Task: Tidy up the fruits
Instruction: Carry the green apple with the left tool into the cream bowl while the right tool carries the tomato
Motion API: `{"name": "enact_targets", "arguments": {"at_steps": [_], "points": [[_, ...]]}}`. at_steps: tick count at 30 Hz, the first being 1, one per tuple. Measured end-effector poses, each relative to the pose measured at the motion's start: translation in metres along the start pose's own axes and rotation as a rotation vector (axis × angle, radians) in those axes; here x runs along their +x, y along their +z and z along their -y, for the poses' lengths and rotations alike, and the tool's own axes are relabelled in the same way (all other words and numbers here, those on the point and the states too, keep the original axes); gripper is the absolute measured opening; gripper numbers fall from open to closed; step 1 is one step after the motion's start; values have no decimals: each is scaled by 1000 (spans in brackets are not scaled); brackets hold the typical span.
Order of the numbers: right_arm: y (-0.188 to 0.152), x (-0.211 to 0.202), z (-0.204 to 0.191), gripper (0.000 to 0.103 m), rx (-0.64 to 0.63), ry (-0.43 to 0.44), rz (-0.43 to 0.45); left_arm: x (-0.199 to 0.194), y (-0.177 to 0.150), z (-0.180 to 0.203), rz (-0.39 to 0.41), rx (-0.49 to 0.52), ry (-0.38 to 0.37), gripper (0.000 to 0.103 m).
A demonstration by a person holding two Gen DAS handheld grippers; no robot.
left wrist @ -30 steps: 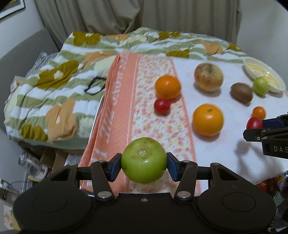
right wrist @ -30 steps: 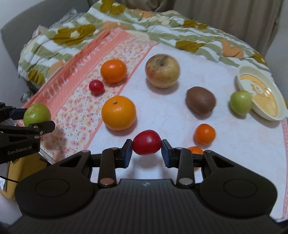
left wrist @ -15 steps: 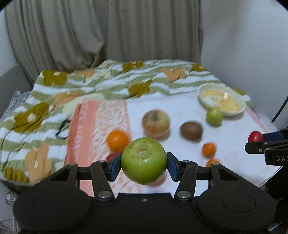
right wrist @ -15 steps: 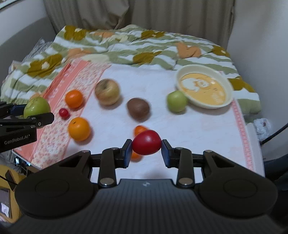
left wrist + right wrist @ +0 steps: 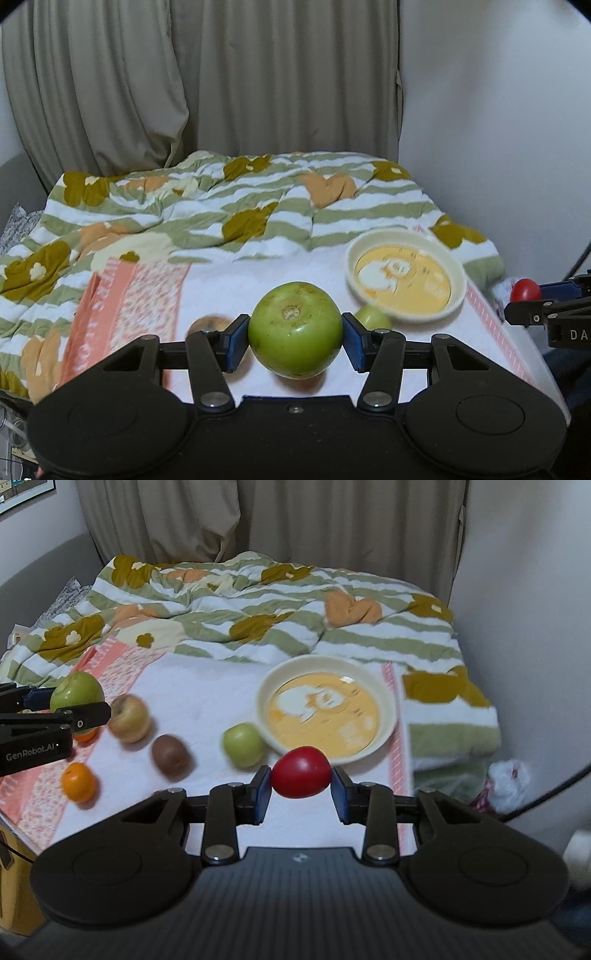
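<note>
Two green apples (image 5: 77,692) (image 5: 243,745), one yellow-red apple (image 5: 128,719), one kiwi (image 5: 170,756), two oranges (image 5: 78,782) (image 5: 85,734), one red tomato (image 5: 301,772), one bowl (image 5: 388,701).

This is a room in a home, most likely a bedroom or living room. A rumpled quilt (image 5: 258,627) with green stripes and flower shapes lies over the far end of the table (image 5: 207,686). Long beige curtains (image 5: 184,92) hang against a plain white wall (image 5: 498,110). A framed picture (image 5: 22,494) shows in 1 corner. Fruit and a cartoon-printed bowl (image 5: 327,710) sit on a pink flowered cloth (image 5: 144,291).
</note>
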State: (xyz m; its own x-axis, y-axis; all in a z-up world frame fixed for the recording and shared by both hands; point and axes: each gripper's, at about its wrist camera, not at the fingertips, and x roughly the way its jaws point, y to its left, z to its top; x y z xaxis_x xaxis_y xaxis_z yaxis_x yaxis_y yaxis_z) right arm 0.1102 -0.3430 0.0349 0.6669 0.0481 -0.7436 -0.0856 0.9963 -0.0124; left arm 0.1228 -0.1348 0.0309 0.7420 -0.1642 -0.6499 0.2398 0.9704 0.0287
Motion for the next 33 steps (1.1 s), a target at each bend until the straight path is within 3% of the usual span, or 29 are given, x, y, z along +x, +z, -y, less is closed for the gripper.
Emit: {"name": "enact_targets", "arguments": {"at_steps": [10,17,27,33], "points": [[63,49,71,50,-46,49,14,63,60,49,-1,20,1,57],[89,104,102,50,9,72,-28,137,89,73,-54,109,-74,57],[93,167,124,50,77,50,-112,242,91,99,-154,253,-155,57],[88,182,138,50,130,27,-144,275,84,110,-189,306,-189,57]]}}
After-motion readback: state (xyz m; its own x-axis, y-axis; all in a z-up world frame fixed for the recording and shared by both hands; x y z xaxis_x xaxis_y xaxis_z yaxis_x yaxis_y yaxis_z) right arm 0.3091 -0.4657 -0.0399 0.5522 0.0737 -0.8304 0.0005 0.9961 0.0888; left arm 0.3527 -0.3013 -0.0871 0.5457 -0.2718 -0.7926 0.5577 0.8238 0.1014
